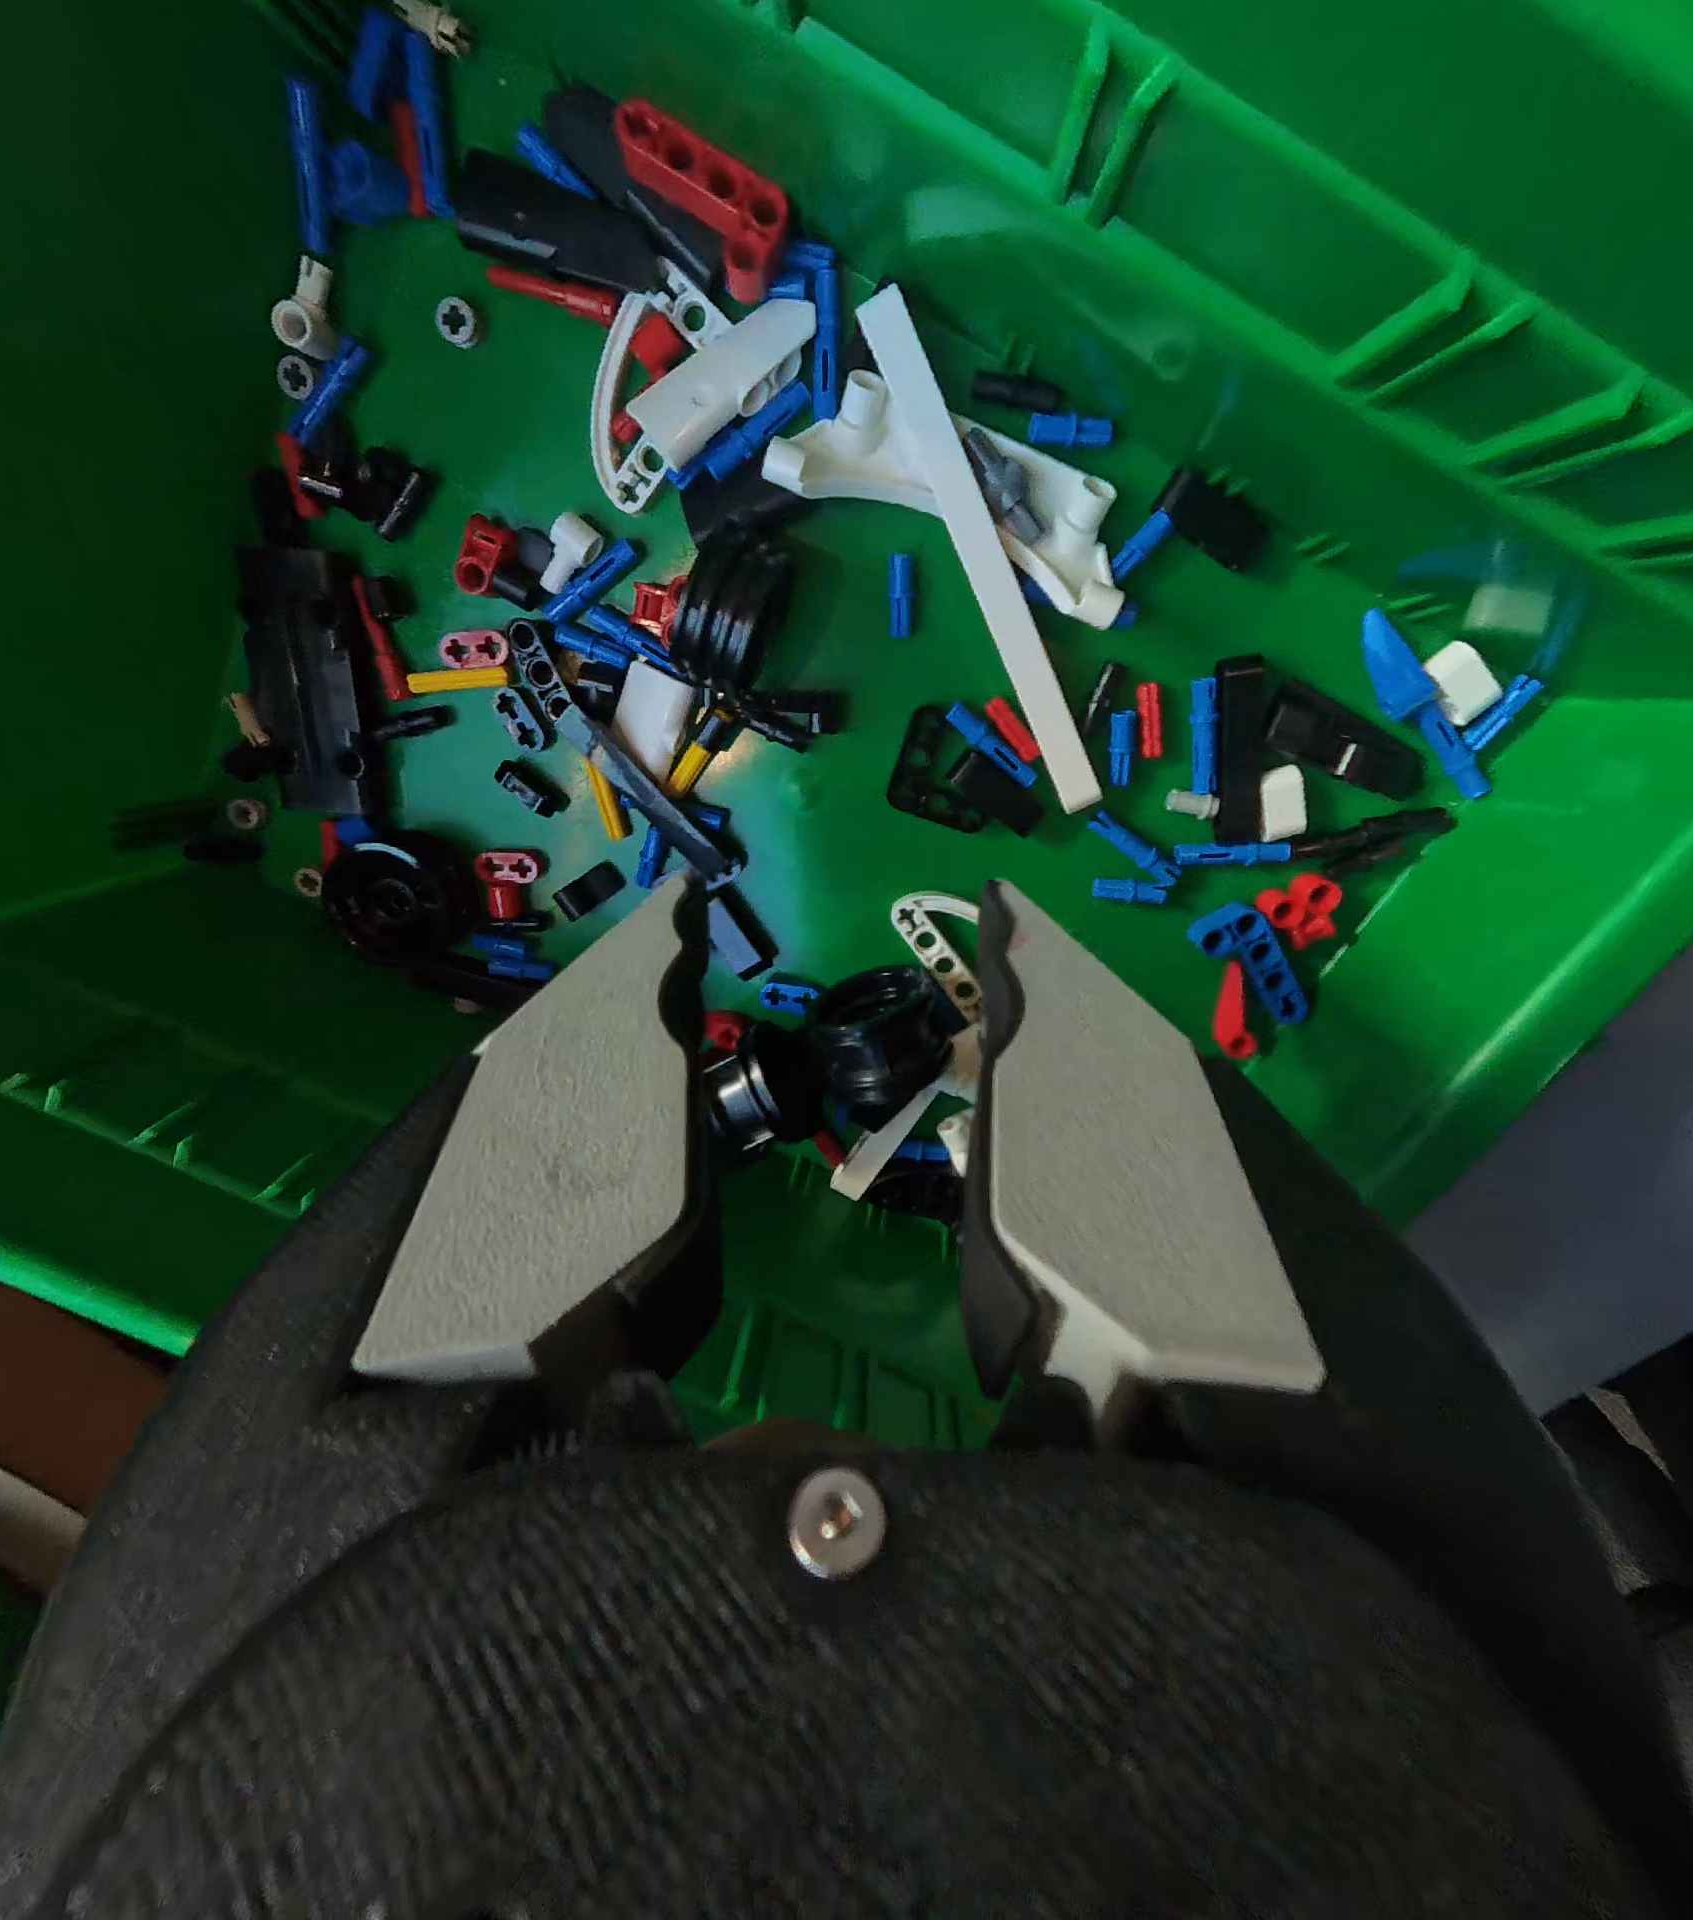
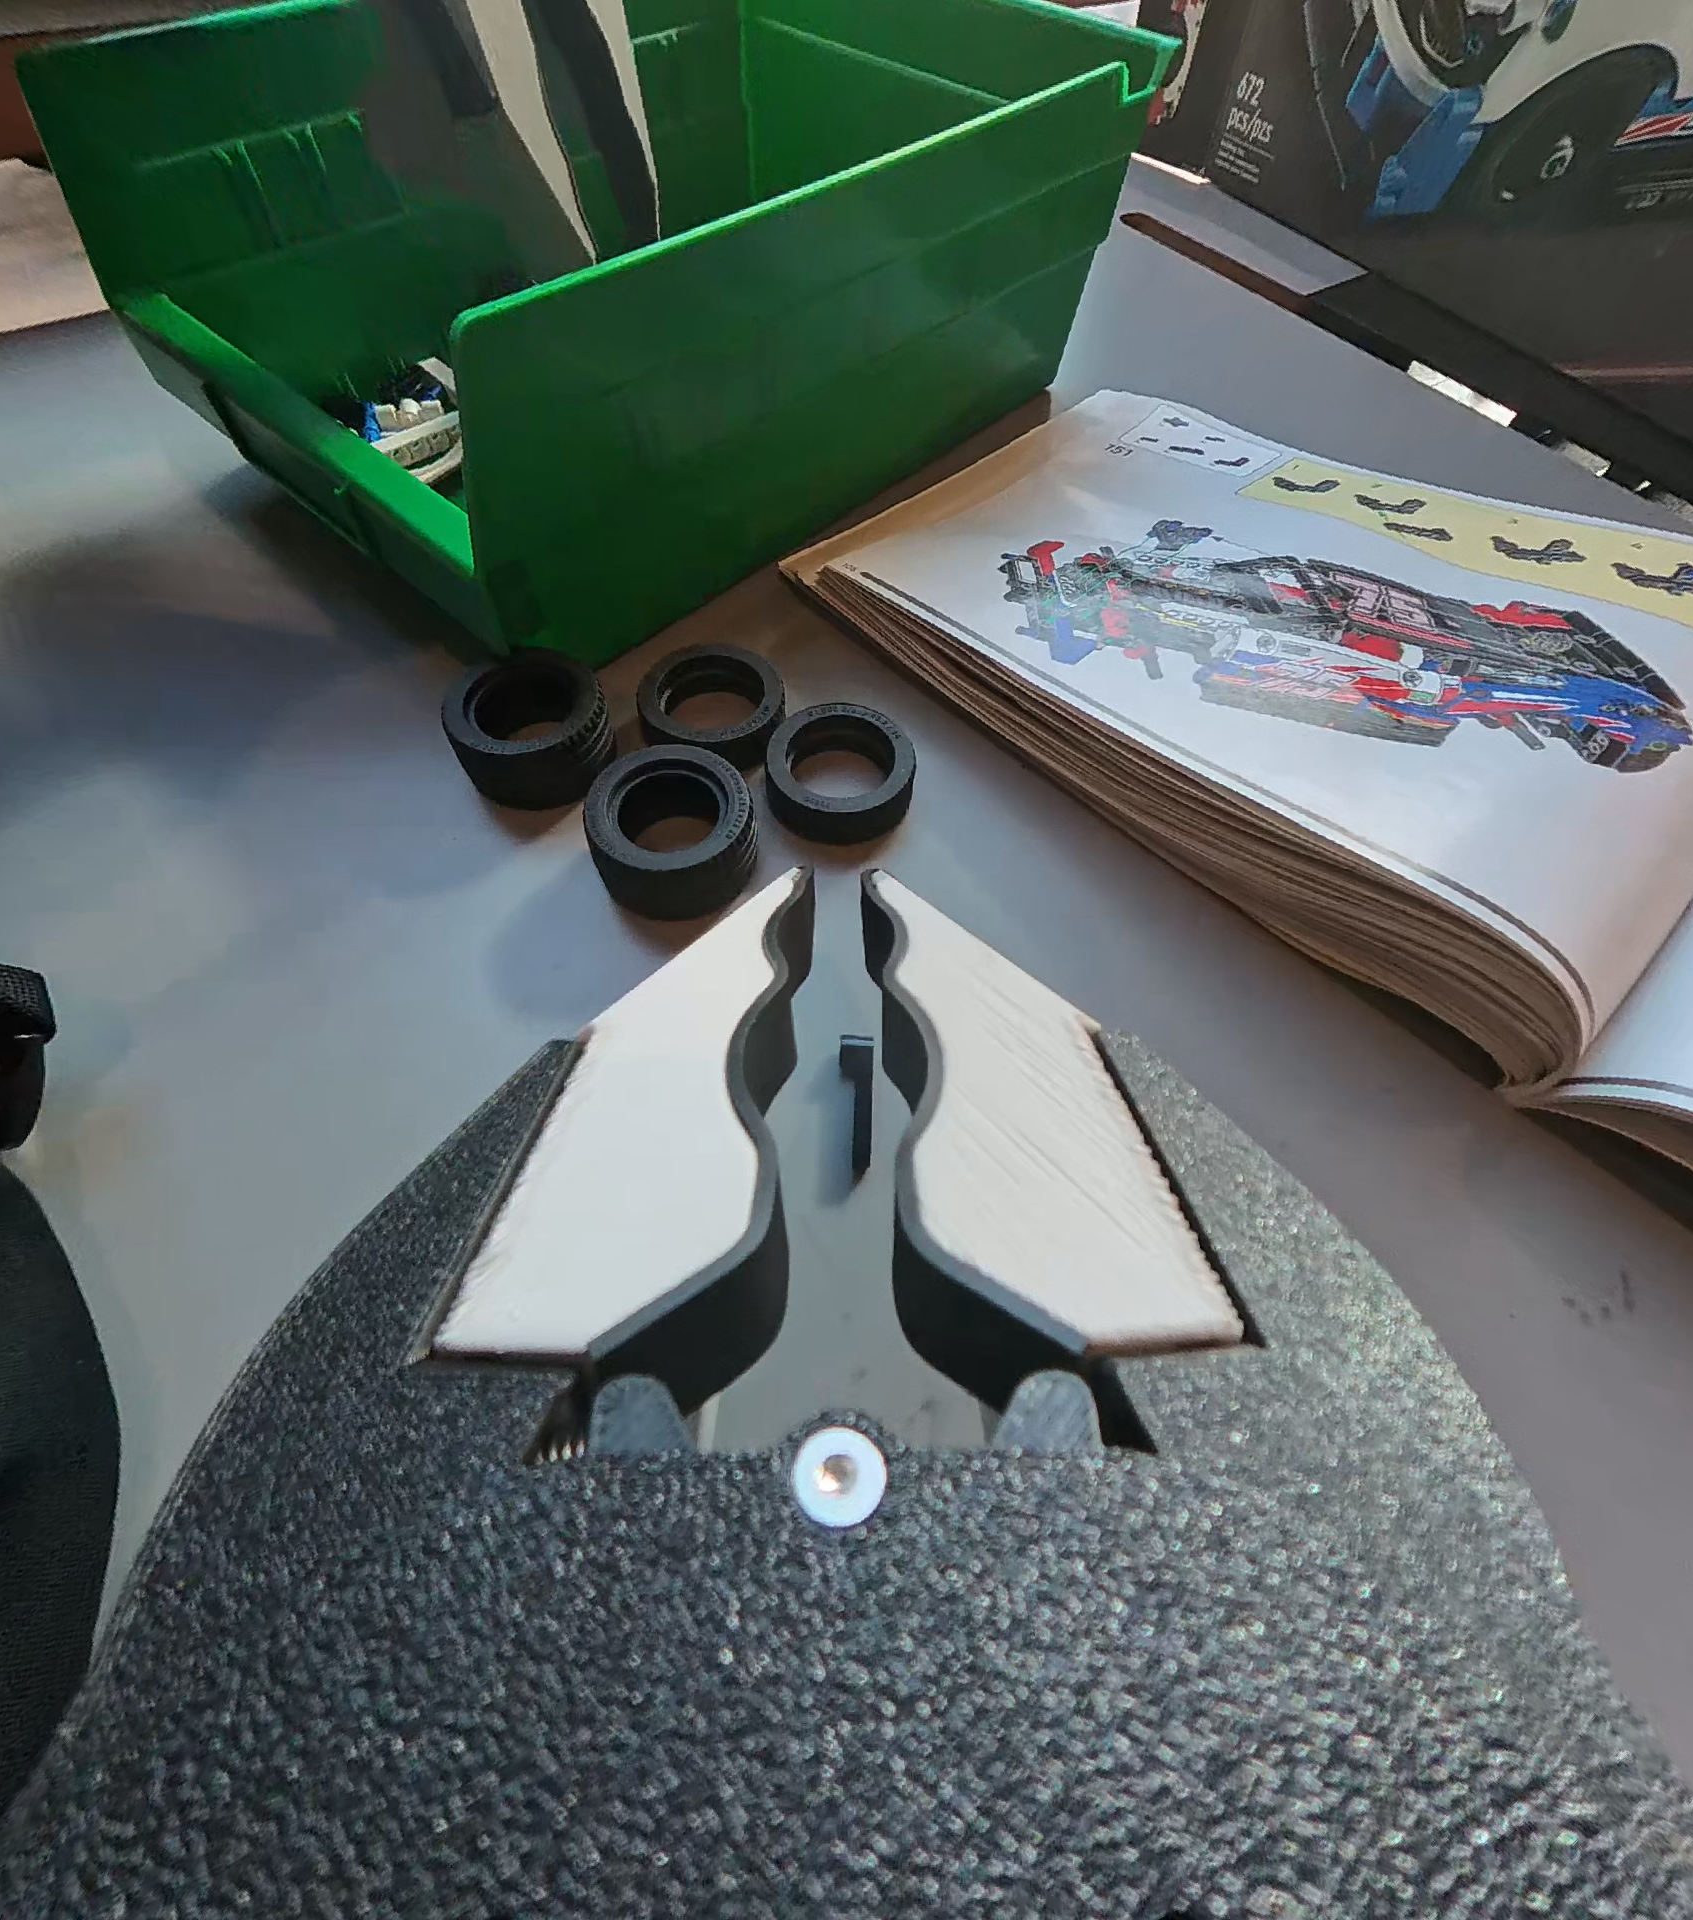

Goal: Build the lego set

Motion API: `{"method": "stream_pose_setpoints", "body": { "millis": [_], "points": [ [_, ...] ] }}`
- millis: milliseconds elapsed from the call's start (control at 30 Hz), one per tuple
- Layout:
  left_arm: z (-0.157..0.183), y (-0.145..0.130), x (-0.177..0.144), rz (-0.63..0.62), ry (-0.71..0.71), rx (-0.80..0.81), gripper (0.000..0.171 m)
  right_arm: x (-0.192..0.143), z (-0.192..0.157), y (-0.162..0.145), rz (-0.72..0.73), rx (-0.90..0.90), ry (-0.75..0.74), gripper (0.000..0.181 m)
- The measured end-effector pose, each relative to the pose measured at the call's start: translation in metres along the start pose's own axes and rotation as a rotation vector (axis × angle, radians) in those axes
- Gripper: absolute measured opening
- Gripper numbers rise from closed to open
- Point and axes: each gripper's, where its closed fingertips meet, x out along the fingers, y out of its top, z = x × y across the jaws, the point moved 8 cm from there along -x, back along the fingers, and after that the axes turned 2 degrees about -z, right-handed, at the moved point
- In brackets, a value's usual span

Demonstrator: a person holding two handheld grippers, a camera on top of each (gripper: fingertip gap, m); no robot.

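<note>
While my left gripper (image 1: 837, 904) hangs with fingers wide apart over the green bin (image 1: 1444, 312) of loose lego pieces (image 1: 717, 623), holding nothing, only my right wrist view shows the table (image 2: 198, 831). Four black tyres (image 2: 676, 769) sit there beside one open instruction booklet (image 2: 1341, 727). My right gripper (image 2: 837, 883) is narrowed, empty.

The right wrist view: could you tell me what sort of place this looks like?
Probably a desk or hobby worktable indoors: a grey table holds a green parts bin, an open instruction booklet, four loose tyres and the set's box.
</note>
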Motion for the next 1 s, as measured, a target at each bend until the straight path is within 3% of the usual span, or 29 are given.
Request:
{"method": "stream_pose_setpoints", "body": {
  "millis": [233, 567, 700, 1000],
  "points": [
    [-0.01, -0.001, 0.0, 0.007, 0.087, -0.049, 0.04, -0.001, 0.0, 0.0, 0.003, -0.001, -0.002, 0.008],
    [-0.039, -0.01, 0.003, -0.097, 0.233, -0.17, 0.032, 0.0, -0.001, 0.0, 0.0, 0.002, -0.003, 0.008],
    [-0.041, -0.005, -0.003, -0.052, 0.233, -0.179, 0.031, 0.001, -0.002, 0.003, 0.014, 0.005, 0.006, 0.008],
    [-0.032, -0.018, -0.019, -0.022, 0.127, -0.155, 0.049, 0.005, -0.002, 0.005, 0.003, 0.004, 0.015, 0.008]
  ]
}}
